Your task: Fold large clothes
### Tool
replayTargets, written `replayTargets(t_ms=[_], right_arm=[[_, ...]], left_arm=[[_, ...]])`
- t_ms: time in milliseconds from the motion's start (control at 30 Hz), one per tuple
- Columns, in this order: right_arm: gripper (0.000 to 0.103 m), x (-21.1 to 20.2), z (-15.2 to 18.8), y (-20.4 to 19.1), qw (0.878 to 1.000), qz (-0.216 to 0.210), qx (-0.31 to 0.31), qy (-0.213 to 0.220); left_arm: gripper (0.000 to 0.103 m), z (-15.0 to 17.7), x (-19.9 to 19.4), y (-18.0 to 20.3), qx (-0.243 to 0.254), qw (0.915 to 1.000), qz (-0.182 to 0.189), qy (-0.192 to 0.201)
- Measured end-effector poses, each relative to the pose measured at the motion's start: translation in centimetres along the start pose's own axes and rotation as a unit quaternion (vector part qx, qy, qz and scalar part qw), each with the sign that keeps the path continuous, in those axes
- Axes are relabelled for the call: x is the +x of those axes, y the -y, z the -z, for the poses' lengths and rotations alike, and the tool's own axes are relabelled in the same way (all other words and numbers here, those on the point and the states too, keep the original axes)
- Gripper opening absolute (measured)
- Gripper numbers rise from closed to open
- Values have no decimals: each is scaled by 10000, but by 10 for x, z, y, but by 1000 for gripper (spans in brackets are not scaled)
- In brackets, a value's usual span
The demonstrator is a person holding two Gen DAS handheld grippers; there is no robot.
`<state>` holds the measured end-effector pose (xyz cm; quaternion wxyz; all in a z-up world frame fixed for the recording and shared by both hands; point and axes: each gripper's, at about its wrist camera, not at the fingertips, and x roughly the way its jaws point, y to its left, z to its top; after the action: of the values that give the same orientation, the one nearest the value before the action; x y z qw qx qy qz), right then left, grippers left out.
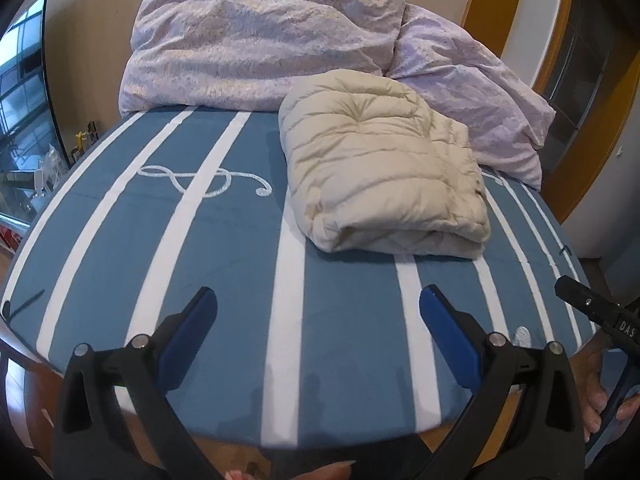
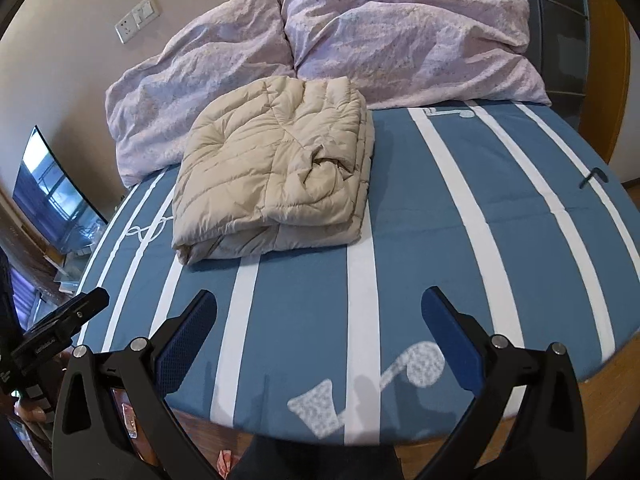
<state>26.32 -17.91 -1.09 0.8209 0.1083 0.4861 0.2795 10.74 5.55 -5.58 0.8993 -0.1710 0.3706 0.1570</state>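
- Your left gripper [image 1: 318,304] hangs nearest the lens over the near edge of the bed, its blue-padded fingers [image 1: 448,340] spread wide with only striped sheet between them.
- Your right gripper [image 2: 320,306] hovers the same way over the near edge, tongs spread apart and pinching nothing; its black body also shows at the right rim of the left wrist view.
- The beige quilted jacket [image 2: 276,176] lies folded into a thick, layered bundle on the far half of the bed, well apart from both grippers, its rounded fold facing you.
- The jacket rests on the blue sheet [image 2: 420,240] with white stripes and printed music notes, one pale note [image 2: 420,364] just beyond your right gripper.
- Behind it, touching its far edge, a rumpled lilac duvet [image 1: 256,40] is heaped along the far side against the wall.
- A wall socket [image 2: 138,18] sits above the bedding, and a dark screen [image 2: 52,192] stands far left.
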Motion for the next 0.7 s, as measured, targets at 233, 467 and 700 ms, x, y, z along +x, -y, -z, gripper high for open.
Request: replayTargets(t_ms=[233,467,700], right_arm=[[102,-24,8,-14,9998,-134,-123,85],[102,-39,12,-24,9994,-181,-245,140],[102,-48,14,-26,9992,-209,-280,182]], left_arm=[[101,8,-24,10,34,9996,267,31],[101,15,-33,17,69,9990,421,-103],[101,17,-45,20,54,9986,525,-45]])
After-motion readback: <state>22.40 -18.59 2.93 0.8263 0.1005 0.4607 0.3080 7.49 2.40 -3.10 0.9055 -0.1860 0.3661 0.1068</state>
